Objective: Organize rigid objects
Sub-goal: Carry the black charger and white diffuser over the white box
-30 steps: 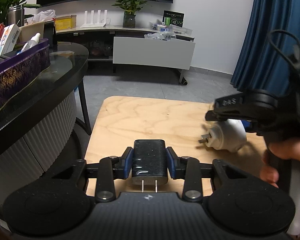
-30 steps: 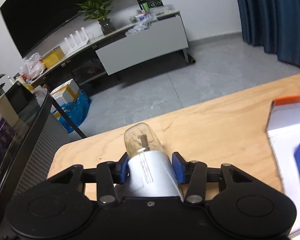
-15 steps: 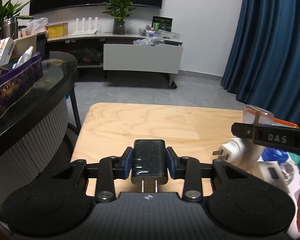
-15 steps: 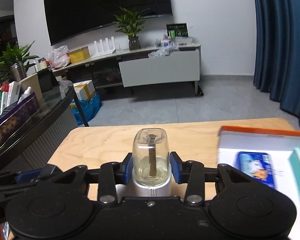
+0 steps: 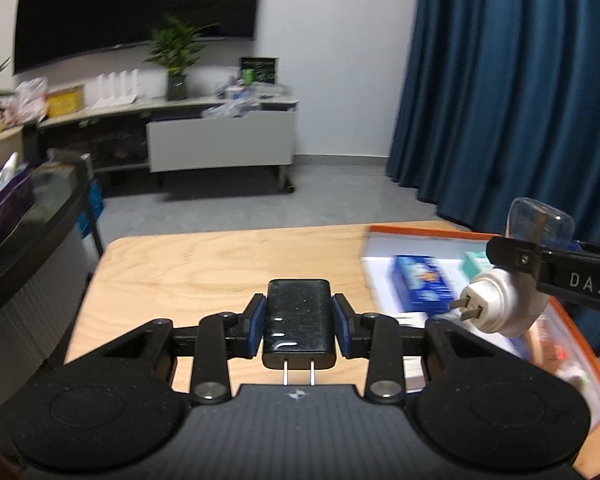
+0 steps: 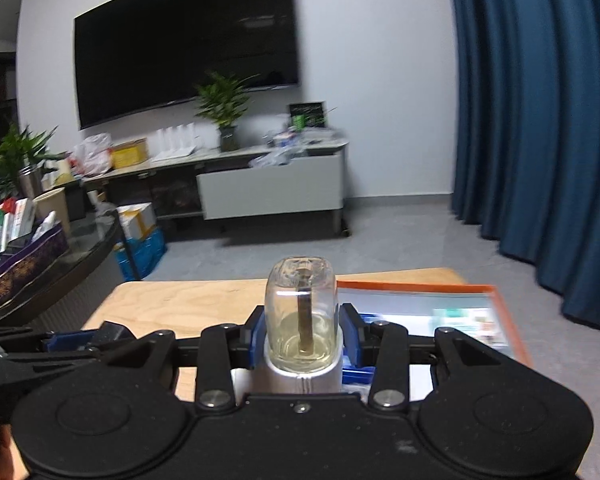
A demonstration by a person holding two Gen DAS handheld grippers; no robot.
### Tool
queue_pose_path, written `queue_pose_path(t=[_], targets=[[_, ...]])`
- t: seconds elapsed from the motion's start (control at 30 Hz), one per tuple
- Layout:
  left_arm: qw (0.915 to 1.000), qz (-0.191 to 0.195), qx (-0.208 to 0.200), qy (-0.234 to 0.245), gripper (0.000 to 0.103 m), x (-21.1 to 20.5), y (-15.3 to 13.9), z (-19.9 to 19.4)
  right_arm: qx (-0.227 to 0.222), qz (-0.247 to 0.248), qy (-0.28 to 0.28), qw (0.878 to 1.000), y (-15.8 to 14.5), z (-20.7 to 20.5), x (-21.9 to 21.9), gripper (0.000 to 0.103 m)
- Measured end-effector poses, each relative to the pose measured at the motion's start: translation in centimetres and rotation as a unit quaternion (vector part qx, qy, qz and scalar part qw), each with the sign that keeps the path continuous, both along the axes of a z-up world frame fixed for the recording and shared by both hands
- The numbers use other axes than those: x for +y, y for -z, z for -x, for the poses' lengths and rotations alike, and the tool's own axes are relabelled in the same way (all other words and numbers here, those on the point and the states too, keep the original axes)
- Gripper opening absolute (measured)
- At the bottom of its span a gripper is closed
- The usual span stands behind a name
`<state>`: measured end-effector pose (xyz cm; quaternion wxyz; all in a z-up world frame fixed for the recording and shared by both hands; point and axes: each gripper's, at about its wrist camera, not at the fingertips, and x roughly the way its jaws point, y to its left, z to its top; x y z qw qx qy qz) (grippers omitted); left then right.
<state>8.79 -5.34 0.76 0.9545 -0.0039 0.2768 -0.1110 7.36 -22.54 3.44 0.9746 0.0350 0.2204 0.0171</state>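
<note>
left gripper (image 5: 299,320): black body | blue pads | silver screws | right gripper (image 6: 302,336): "DAS" lettering

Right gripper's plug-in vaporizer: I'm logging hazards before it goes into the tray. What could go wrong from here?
The right gripper pinches the vaporizer on its clear bottle, which holds liquid; it could slip or leak if tilted. Its prongs point toward the left gripper and black charger, so they might collide. The orange-rimmed tray already holds boxes.

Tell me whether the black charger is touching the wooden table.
Cannot tell. The left wrist view shows the left gripper clamping the black charger over the wooden table, its underside hidden.
</note>
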Motion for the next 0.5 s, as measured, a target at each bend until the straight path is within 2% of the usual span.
queue_pose_path(t=[0.2,0.33,0.5], targets=[[0.9991,0.005,-0.008,0.041,0.036,-4.4,-0.6,1.6,0.0,-0.001,0.042,0.999,-0.2,4.1,-5.2,0.048],[0.9983,0.012,-0.005,0.057,0.036,-6.6,-0.8,1.9,0.0,0.001,0.06,0.998,0.1,5.9,-7.3,0.048],[0.9975,0.0,-0.011,0.07,0.036,-8.6,-0.7,2.5,-0.004,-0.015,0.069,0.997,0.5,7.4,-9.0,0.048]])
